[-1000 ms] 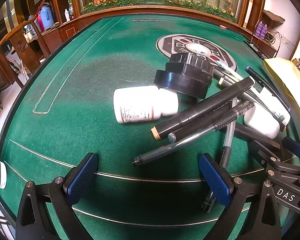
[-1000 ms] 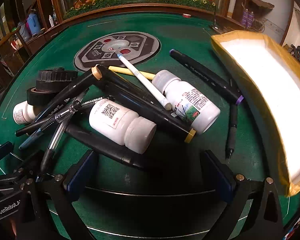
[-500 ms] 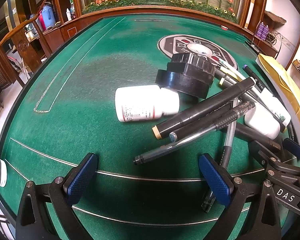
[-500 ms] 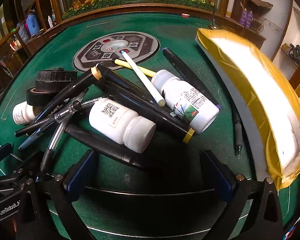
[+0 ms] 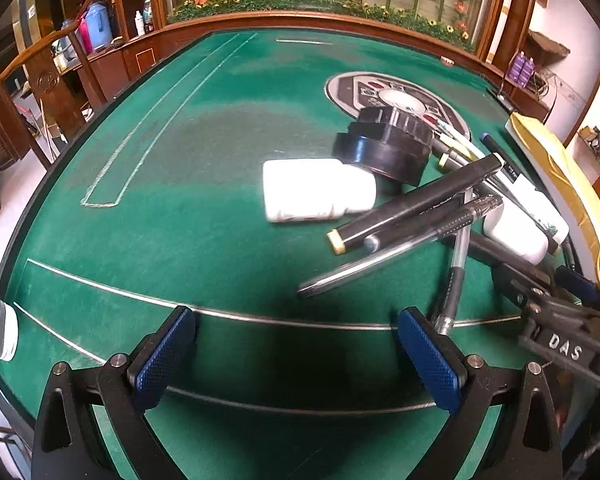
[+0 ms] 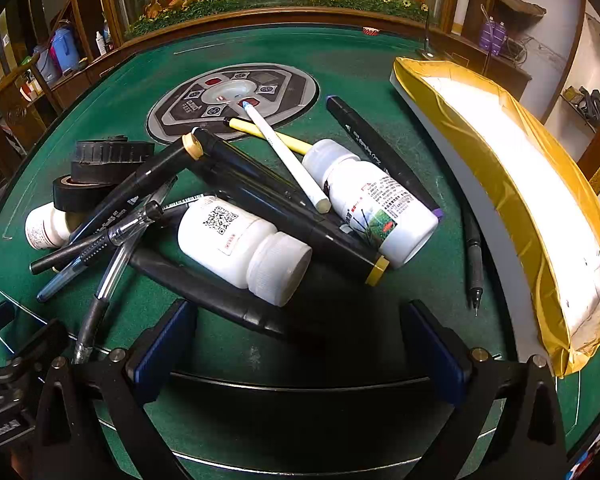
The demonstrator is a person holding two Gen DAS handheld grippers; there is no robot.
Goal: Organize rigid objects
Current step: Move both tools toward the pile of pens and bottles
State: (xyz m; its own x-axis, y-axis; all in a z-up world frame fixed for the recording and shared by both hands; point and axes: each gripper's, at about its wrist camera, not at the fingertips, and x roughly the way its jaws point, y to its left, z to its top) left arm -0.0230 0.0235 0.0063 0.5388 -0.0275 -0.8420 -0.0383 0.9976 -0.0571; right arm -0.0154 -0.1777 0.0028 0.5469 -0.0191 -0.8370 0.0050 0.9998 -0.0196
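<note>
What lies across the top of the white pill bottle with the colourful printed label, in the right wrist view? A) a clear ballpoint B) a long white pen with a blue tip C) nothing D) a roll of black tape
B: the long white pen with a blue tip lies with its blunt end over the neck of the white pill bottle with the colourful printed label.

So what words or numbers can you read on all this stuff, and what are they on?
"DAS": white letters on the right gripper body, seen from the left wrist camera.
QR code and red print on the near white bottle: too small to read.
Label on the far white bottle: too small.
White writing on the black marker: blurred.
Lettering on the left gripper body: unreadable.
</note>
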